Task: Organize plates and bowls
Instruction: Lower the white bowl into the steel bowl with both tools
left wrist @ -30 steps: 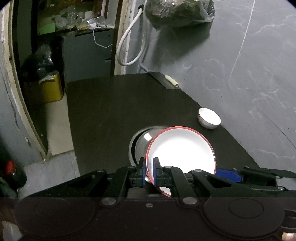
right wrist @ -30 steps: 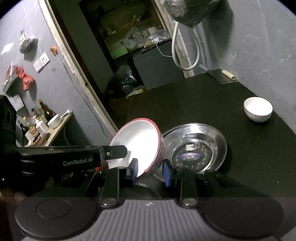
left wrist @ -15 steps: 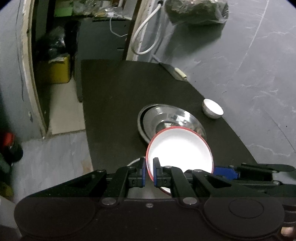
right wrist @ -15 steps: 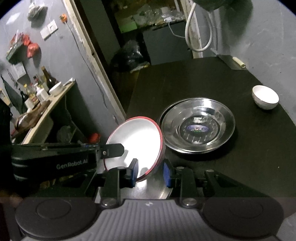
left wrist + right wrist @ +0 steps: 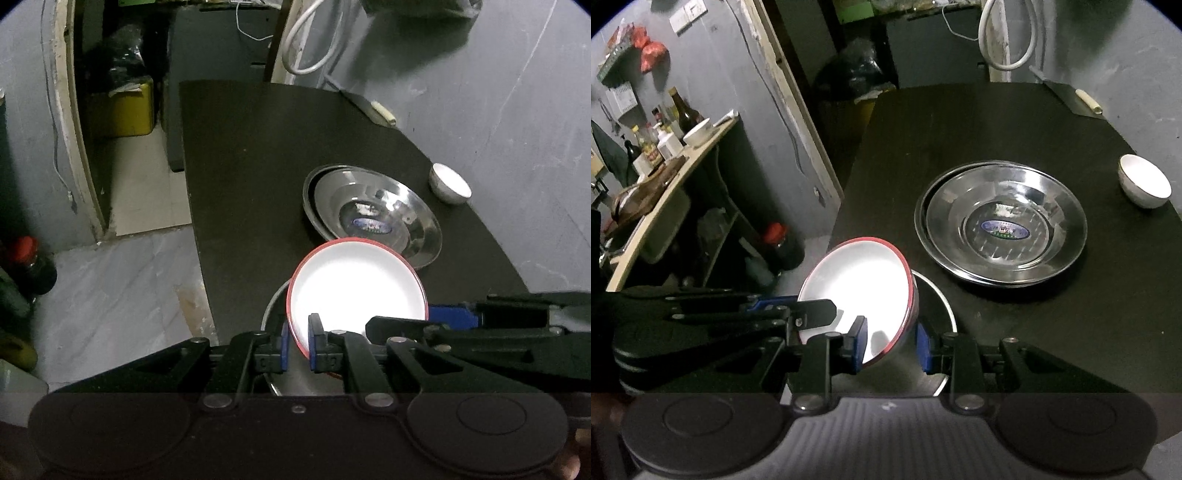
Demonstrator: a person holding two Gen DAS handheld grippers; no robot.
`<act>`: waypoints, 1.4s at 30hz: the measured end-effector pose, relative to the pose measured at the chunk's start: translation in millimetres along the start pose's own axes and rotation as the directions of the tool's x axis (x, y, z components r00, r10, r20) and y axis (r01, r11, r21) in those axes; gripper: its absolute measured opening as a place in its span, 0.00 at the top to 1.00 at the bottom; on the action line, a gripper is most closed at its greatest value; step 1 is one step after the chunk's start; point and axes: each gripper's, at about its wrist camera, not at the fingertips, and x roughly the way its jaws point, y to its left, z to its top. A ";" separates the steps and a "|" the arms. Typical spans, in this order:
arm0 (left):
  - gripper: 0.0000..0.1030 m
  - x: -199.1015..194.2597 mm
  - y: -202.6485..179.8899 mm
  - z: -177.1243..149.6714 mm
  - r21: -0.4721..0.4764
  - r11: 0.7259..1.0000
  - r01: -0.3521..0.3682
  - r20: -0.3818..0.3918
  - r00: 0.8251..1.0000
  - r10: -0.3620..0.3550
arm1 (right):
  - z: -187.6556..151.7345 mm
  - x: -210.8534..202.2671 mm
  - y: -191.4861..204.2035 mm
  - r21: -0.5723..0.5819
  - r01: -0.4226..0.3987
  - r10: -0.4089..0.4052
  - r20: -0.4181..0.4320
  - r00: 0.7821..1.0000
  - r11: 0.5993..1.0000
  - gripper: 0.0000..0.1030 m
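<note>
Both grippers, left (image 5: 296, 341) and right (image 5: 891, 341), are clamping the bowl's (image 5: 855, 291) rim, jaws nearly closed. Bowl is tilting over 1 plate (image 5: 936, 306) beneath them. Level it, lower together.

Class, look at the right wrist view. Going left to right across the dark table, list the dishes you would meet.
Red-rimmed white bowl held at the table's edge → stacked steel plates → small white bowl.

Tilted red-rimmed white bowl (image 5: 860, 291) near stacked steel plates (image 5: 1001, 221), small white bowl (image 5: 1144, 181) apart.
</note>
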 end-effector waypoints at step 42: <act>0.86 15.7 -1.0 3.0 0.035 0.999 0.008 -0.066 0.998 -0.005 | 6.2 9.6 -6.2 -0.005 0.028 -0.029 -0.059 0.998 1.000 0.69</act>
